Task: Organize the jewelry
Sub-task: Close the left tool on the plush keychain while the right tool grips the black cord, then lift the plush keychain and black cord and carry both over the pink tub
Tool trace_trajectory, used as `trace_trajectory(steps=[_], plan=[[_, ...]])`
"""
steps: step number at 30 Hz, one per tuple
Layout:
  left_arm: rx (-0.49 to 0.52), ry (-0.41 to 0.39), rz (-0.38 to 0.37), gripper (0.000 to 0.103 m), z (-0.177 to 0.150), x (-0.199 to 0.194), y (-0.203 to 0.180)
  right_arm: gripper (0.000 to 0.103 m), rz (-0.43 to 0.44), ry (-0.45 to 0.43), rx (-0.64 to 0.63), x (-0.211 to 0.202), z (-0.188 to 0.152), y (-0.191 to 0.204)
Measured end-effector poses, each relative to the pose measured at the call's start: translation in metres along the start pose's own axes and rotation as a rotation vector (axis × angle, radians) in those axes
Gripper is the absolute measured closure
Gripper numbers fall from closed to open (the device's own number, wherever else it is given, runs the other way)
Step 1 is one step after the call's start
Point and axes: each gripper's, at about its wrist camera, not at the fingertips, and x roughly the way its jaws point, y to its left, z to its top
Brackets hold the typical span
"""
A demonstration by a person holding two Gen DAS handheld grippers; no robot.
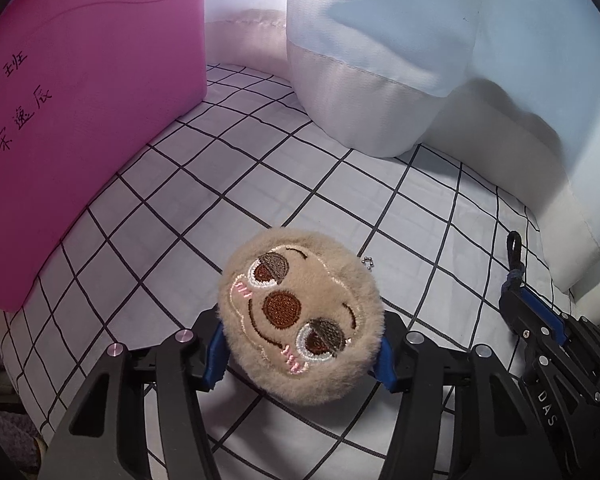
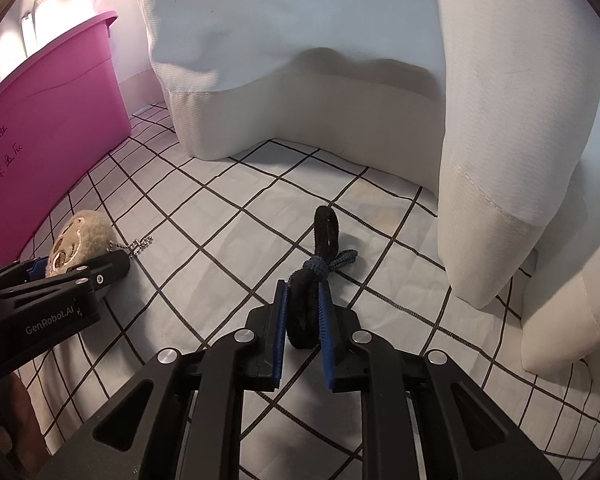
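My left gripper (image 1: 300, 350) is shut on a round beige plush sloth-face keychain (image 1: 300, 320), whose small ball chain (image 1: 367, 260) pokes out behind it. It also shows in the right wrist view (image 2: 78, 242) with its chain (image 2: 140, 245) on the cloth. My right gripper (image 2: 303, 308) is shut on a black hair tie with a dark blue knot (image 2: 320, 268), its loop lying forward on the cloth. In the left wrist view the right gripper (image 1: 540, 316) sits at the right edge, with the hair tie loop (image 1: 514, 248) sticking out.
A pink plastic bin (image 1: 80, 120) with handwritten characters stands at the left, also seen in the right wrist view (image 2: 52, 140). White-blue curtains (image 1: 440, 60) hang onto the grid-patterned cloth (image 1: 260, 184) at the back and right (image 2: 500, 120).
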Motion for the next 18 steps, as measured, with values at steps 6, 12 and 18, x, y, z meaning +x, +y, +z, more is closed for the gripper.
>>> trace_trajectory(steps=[6, 12, 18], plan=[[0.01, 0.002, 0.001, 0.048, -0.021, -0.025, 0.0, 0.088, 0.05, 0.008, -0.013, -0.025, -0.017, 0.002], [0.028, -0.002, -0.014, 0.048, -0.041, -0.063, -0.011, 0.088, 0.089, 0.009, -0.06, -0.063, -0.032, 0.004], [-0.01, -0.046, 0.0, 0.048, -0.049, -0.104, -0.004, 0.088, 0.123, -0.025, -0.103, -0.109, -0.038, 0.004]])
